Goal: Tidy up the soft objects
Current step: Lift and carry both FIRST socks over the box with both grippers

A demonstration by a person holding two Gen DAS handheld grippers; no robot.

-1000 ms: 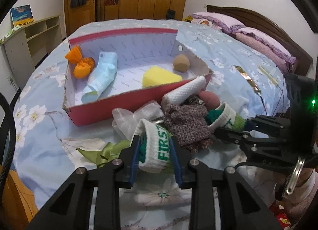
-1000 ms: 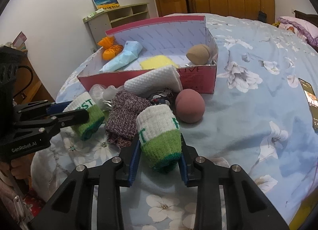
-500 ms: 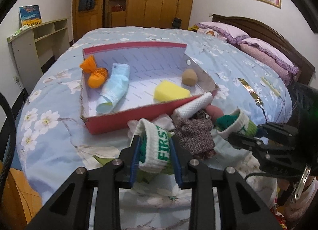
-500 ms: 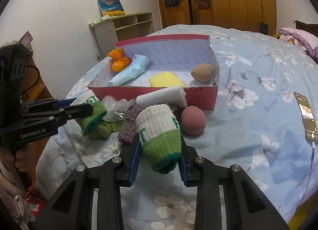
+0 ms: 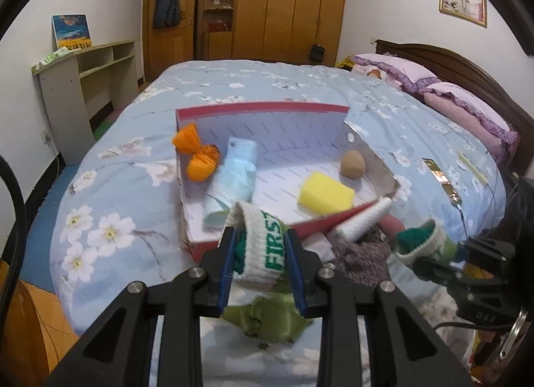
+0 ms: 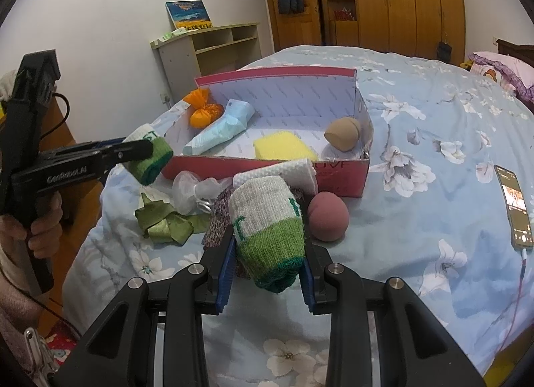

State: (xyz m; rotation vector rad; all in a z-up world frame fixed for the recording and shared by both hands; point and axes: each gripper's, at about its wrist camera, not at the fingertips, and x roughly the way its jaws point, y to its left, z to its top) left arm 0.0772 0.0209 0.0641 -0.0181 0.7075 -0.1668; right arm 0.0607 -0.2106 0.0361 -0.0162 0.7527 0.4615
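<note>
My left gripper is shut on a white-and-green knitted cuff lettered FIRST, held in the air just in front of the red box. My right gripper is shut on a matching cuff, lifted over the pile before the box. Inside the box lie an orange bundle, a light blue cloth, a yellow sponge and a beige puff. On the bed remain a white roll, a speckled knit, a pink ball and a green ribbon.
A phone on a cable lies on the flowered bedspread at the right. Purple pillows sit at the headboard. A pale shelf unit stands left of the bed, a wardrobe behind. A crumpled clear plastic piece lies beside the ribbon.
Both grippers have risen with their cuffs. The left one lifted its cuff off the green ribbon and now holds it higher, closer to the box's front wall.
</note>
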